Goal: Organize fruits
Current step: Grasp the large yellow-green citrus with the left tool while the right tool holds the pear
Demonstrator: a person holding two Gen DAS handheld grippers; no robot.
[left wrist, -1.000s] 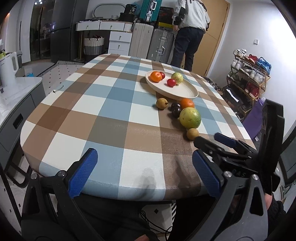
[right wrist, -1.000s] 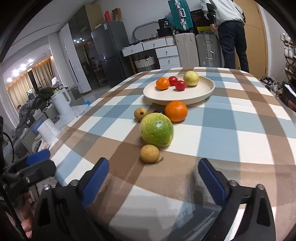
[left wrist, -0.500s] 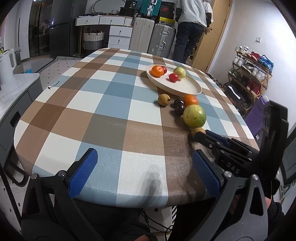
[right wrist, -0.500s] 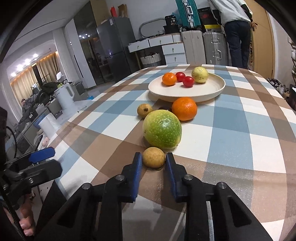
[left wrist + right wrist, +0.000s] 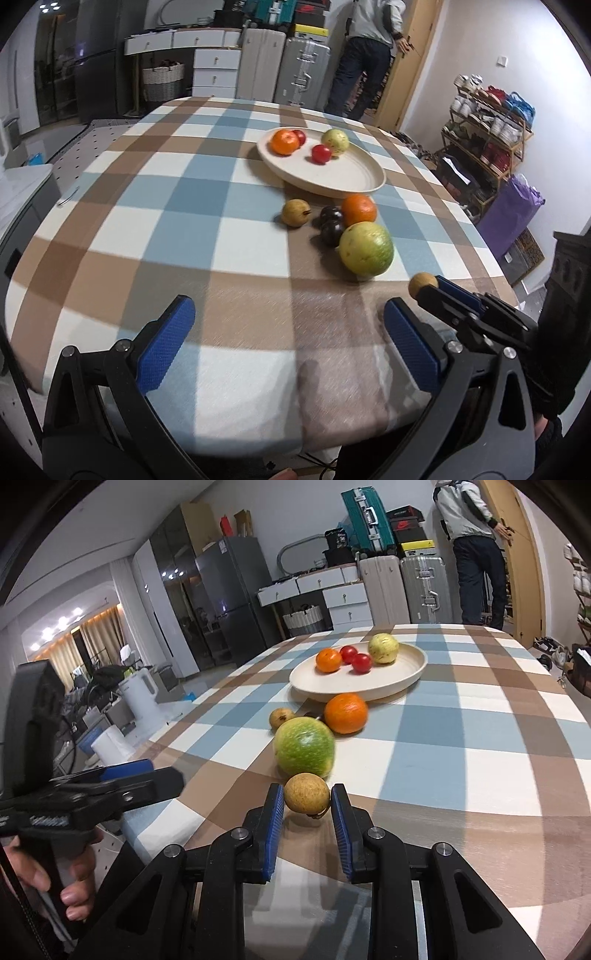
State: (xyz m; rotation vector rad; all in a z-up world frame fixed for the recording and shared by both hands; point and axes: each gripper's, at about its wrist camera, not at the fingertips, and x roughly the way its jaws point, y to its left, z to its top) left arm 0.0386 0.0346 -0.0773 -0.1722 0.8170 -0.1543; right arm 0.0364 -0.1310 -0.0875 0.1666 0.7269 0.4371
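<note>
My right gripper (image 5: 307,800) is shut on a small tan round fruit (image 5: 306,793), lifted just off the checked tablecloth; the same fruit (image 5: 423,283) shows at its tips in the left wrist view. Right behind it lie a big green fruit (image 5: 304,746), an orange (image 5: 346,713), a small brown fruit (image 5: 280,717) and two dark plums (image 5: 331,225). A cream plate (image 5: 399,681) farther back holds an orange, two red fruits and a yellow-green one. My left gripper (image 5: 288,334) hangs open over the near table edge, nothing between its fingers.
The oval table (image 5: 155,229) drops off just below both grippers. A person (image 5: 474,550) stands at a door behind the table. Suitcases (image 5: 303,72) and white drawers line the back wall; a shoe rack (image 5: 487,147) stands on the right.
The right gripper went from wide open to shut around the small tan fruit and raised it slightly. The left gripper moved forward over the table, staying open.
</note>
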